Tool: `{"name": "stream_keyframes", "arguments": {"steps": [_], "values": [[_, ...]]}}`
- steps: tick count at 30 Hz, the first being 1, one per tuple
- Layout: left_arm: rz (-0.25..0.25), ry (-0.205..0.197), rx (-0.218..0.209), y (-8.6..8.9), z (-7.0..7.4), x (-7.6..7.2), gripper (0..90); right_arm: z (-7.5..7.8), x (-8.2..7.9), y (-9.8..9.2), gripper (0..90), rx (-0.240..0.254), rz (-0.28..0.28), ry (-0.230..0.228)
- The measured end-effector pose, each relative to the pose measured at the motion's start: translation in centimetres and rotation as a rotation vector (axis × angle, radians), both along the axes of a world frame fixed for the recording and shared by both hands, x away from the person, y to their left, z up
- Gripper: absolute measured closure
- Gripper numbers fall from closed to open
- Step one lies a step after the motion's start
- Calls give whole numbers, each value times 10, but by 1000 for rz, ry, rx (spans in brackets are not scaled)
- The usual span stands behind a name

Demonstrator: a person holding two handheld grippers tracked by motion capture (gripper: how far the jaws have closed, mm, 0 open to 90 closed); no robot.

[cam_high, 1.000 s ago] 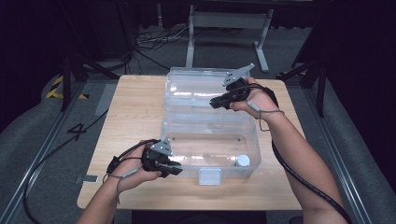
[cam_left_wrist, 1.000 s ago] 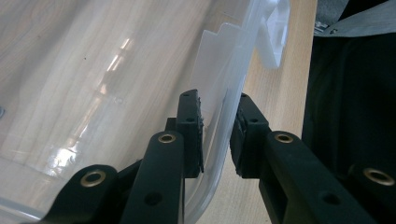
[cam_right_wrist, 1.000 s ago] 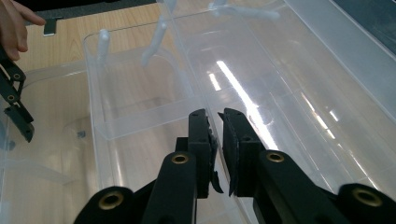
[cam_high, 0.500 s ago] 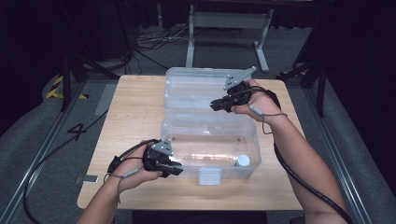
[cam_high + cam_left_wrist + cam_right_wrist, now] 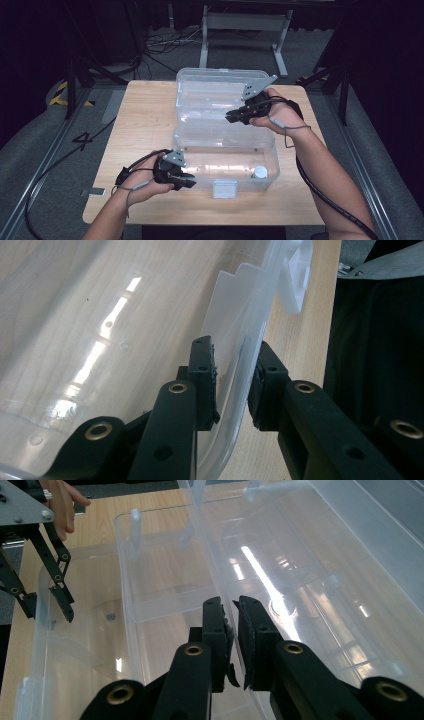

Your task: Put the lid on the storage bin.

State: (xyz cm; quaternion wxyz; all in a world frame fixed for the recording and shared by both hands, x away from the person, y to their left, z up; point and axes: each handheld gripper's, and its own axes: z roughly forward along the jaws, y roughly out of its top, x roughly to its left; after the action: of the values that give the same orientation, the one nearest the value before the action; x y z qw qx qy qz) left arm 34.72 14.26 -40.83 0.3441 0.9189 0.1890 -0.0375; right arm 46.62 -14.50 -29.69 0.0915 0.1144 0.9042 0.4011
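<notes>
Your left gripper pinched the clear box's near-left wall; your right gripper hovered nearly pressed together over its lid.

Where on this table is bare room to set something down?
The table is bare left of the clear box and its open lid, and in a strip along the near edge right of the white latch. Crowded: the left gripper at the box's near-left wall, right gripper over the hinge.
</notes>
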Motion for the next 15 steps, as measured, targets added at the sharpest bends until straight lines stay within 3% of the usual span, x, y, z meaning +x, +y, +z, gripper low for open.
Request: {"name": "stream_keyframes", "arguments": {"steps": [15], "values": [[2,2,2,0,0,0,758,1,-16,-1,826,3,21,-7]]}}
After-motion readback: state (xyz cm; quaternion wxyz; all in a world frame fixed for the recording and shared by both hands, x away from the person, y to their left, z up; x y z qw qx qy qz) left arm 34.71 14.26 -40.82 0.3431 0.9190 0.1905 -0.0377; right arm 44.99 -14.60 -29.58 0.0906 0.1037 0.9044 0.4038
